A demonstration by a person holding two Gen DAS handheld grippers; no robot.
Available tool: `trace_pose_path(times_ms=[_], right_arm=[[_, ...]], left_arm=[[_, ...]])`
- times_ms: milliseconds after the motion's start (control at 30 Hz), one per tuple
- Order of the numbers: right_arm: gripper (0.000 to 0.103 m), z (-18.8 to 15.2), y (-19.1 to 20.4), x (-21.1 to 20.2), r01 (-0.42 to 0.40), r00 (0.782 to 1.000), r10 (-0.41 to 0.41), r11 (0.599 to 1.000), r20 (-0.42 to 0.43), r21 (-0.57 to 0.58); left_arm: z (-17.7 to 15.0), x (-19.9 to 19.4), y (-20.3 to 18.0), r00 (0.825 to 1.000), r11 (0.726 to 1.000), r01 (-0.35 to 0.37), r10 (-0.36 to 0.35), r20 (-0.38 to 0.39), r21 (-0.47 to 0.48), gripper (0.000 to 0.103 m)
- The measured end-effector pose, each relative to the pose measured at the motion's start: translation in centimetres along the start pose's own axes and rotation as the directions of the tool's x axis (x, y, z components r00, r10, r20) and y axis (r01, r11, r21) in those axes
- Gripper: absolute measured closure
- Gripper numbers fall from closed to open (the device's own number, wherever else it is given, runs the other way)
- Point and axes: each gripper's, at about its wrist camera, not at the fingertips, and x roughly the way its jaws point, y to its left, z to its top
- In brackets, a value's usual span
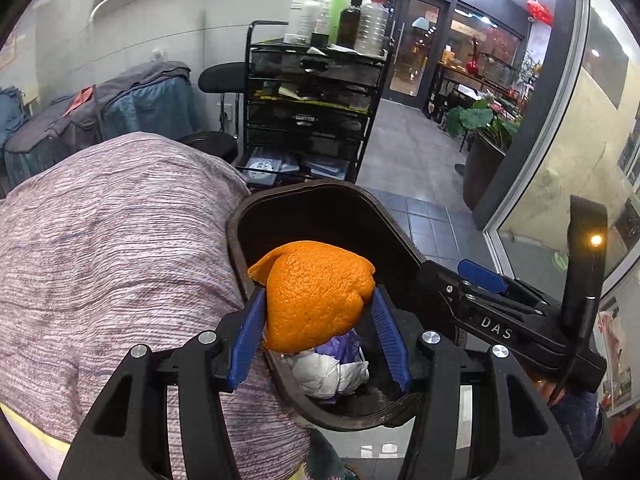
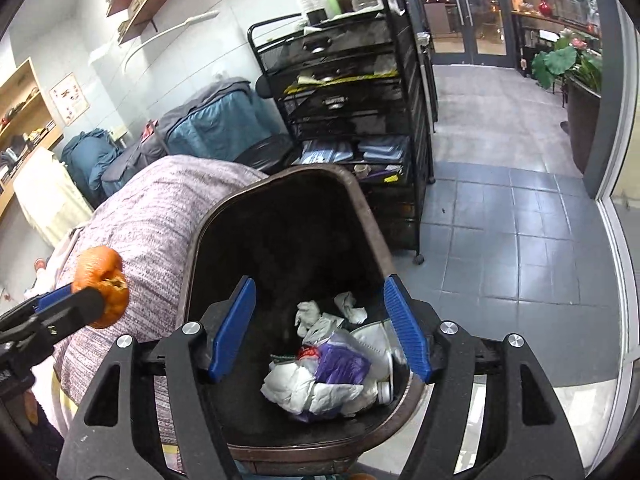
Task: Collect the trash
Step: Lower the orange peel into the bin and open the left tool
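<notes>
While the left gripper (image 1: 318, 330) holds a piece of orange peel (image 1: 316, 294) pinched between its two blue fingers (image 1: 250, 340), the peel hangs just above the open mouth of a dark brown trash bin (image 1: 240, 236), at the bin's near left edge in the left wrist view. The peel is bright orange, dimpled side facing the camera, and it curls over the fingertips. In the right wrist view the same peel (image 2: 103, 286) appears at the far left, clamped at the tip of the left gripper (image 2: 86, 300), beside the bin rather than over its middle. The right gripper (image 2: 320, 330) hovers over the near part of the trash bin (image 2: 208, 224) with its blue fingers (image 2: 234, 330) spread wide apart and nothing between them. Seen from the left wrist view, the right gripper (image 1: 456, 276) reaches in from the right, its tip at the bin's right rim. At the bottom of the bin lies a heap of crumpled white paper (image 2: 304, 388) mixed with a purple wrapper (image 2: 340, 364) and a small scrap of red. To the left of the bin, touching its side, is a rounded surface covered in mottled pink-grey fabric (image 2: 160, 216). Beyond the bin stands a black mesh cart (image 2: 352, 92) with drawers, topped with several bottles (image 1: 340, 16). Grey floor tiles (image 2: 500, 240) stretch to the right toward glass doors (image 2: 468, 12) at the far end, with a leafy green plant (image 2: 560, 64) near them.
</notes>
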Motion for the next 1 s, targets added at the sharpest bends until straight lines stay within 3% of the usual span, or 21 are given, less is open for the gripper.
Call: trace_pose_path(times_ms=[467,567,633,1000], right_arm=[[0.030,0.5,-2.1,-0.5,0.055,0.998,-0.056,0.998,0.028,0.040],[0.029,0.4,-2.1,-0.5,0.057,0.998,-0.058,0.998,0.028,0.041],[0.028,0.4,-2.2,-0.5,0.057,0.998,-0.058,0.997,0.028,0.042],[0.025,0.3,-1.7,-0.9,0.055,0.997,-0.056,0.998,0.045,0.038]], left_arm=[[0.2,3.0,-1.0,0.998,1.000,0.002,0.000,-0.059,0.030,0.048],[0.2,2.9,-1.3,0.999,0.999,-0.001,0.002,-0.039,0.042,0.037],[0.3,2.4,-1.4,1.000,0.999,-0.005,0.005,-0.014,0.048,0.021],[0.1,-1.5,-0.8,0.993,1.000,-0.014,0.012,0.119,0.021,0.006]])
